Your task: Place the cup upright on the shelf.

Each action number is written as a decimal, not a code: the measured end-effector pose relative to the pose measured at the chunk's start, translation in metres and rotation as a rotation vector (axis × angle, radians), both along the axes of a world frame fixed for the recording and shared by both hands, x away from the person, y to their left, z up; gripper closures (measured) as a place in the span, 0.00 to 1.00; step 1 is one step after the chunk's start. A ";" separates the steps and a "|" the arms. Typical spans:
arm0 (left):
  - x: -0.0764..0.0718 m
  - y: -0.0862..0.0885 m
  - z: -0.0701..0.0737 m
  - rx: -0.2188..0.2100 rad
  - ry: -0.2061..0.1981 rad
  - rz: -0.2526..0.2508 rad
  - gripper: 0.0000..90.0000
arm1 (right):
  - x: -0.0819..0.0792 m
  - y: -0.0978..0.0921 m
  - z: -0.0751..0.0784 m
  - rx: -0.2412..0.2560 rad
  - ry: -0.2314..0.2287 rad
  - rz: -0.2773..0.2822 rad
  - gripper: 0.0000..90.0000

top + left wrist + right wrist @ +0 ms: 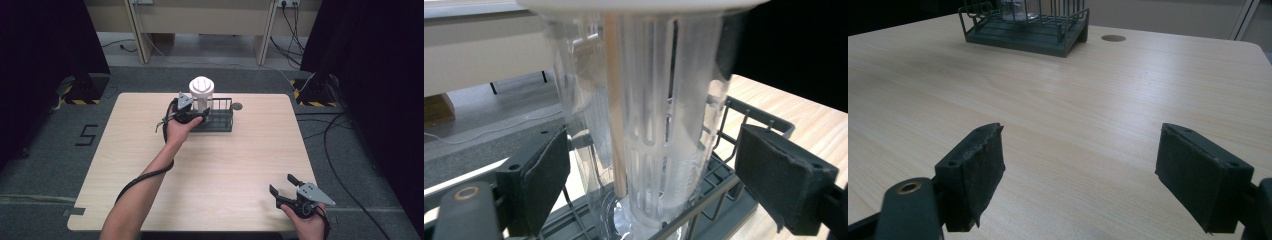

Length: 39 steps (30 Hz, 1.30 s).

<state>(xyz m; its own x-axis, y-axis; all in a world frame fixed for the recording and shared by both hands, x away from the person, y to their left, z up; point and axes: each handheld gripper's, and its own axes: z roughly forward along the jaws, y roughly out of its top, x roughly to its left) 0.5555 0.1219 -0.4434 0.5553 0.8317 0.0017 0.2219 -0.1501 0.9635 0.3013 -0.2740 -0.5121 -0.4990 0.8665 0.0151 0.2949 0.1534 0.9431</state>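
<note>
Left gripper (192, 116) at the wire rack (222, 121), jaws spread either side of the clear slotted tumbler (649, 140) standing upright in its left end, likely bracketing it for a grasp. Right gripper (286, 189) well short of the rack, spread, idle. No readable writing.

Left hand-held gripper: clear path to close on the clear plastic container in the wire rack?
Probably yes. The left hand-held gripper is open, its pads on either side of the clear plastic container with slotted insert, which stands in the dark wire rack. Nothing sits between pads and wall.
</note>
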 end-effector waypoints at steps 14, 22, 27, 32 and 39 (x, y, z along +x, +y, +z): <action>-0.022 0.014 0.006 0.022 -0.028 -0.027 0.16 | 0.000 0.000 0.000 -0.001 0.002 -0.001 0.22; -0.034 0.024 0.006 0.039 -0.042 -0.029 0.16 | 0.000 0.000 0.000 -0.002 0.003 -0.005 0.22; -0.039 0.026 0.006 0.040 -0.044 -0.035 0.16 | 0.000 0.000 0.000 -0.003 0.002 -0.006 0.22; -0.044 0.028 0.005 0.036 -0.043 -0.042 0.16 | 0.000 0.000 0.000 -0.004 0.003 -0.006 0.22; -0.054 0.033 0.004 0.029 -0.050 -0.049 0.16 | 0.000 0.000 0.000 -0.003 0.002 -0.007 0.22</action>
<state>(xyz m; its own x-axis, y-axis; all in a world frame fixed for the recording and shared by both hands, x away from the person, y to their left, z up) 0.5011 0.1547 -0.4390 0.5939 0.8027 0.0542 0.1657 -0.1880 0.9681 0.3015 -0.2738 -0.5121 -0.4931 0.8698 0.0139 0.2981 0.1540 0.9420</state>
